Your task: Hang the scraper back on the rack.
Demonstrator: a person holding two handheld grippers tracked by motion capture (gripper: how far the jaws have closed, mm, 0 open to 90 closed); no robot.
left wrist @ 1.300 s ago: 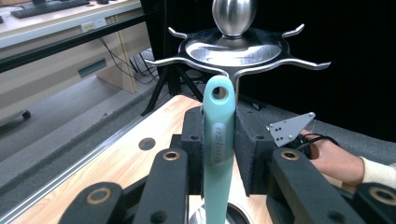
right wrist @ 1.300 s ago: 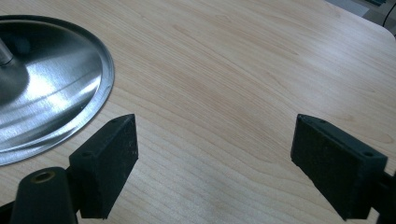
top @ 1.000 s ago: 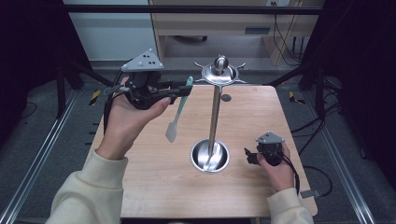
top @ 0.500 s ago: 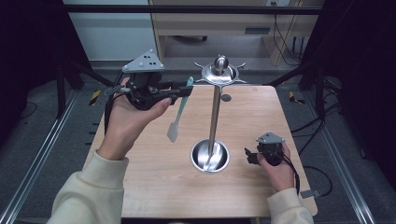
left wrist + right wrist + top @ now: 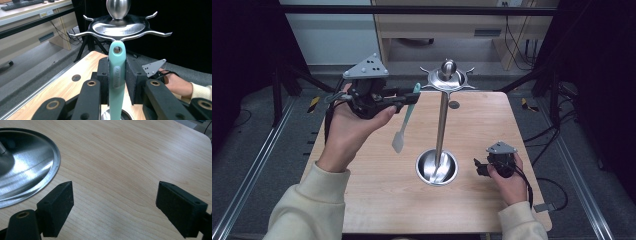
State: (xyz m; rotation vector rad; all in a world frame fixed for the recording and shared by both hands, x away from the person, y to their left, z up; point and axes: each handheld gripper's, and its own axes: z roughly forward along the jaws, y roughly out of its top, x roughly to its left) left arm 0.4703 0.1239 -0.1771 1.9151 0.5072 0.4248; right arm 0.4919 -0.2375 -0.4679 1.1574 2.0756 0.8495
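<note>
My left gripper point(image 5: 409, 98) is held up over the table's far left and is shut on the mint-green handle of a spatula point(image 5: 403, 118), whose pale blade hangs down. In the left gripper view the handle point(image 5: 116, 82) stands clamped between both pads, its hanging hole just below a hook arm of the steel utensil stand point(image 5: 120, 25). The stand point(image 5: 443, 80) rises on a thin pole from a round steel base point(image 5: 437, 167) at the table's middle. My right gripper point(image 5: 479, 167) rests low on the table right of the base, jaws open and empty point(image 5: 115, 207).
The light wooden table point(image 5: 377, 195) has a small round hole point(image 5: 454, 104) near its far edge. Metal rails run along both sides, with dark floor and cables beyond. A desk stands behind the table. The steel base's rim point(image 5: 51, 165) lies just left of my right gripper's jaws.
</note>
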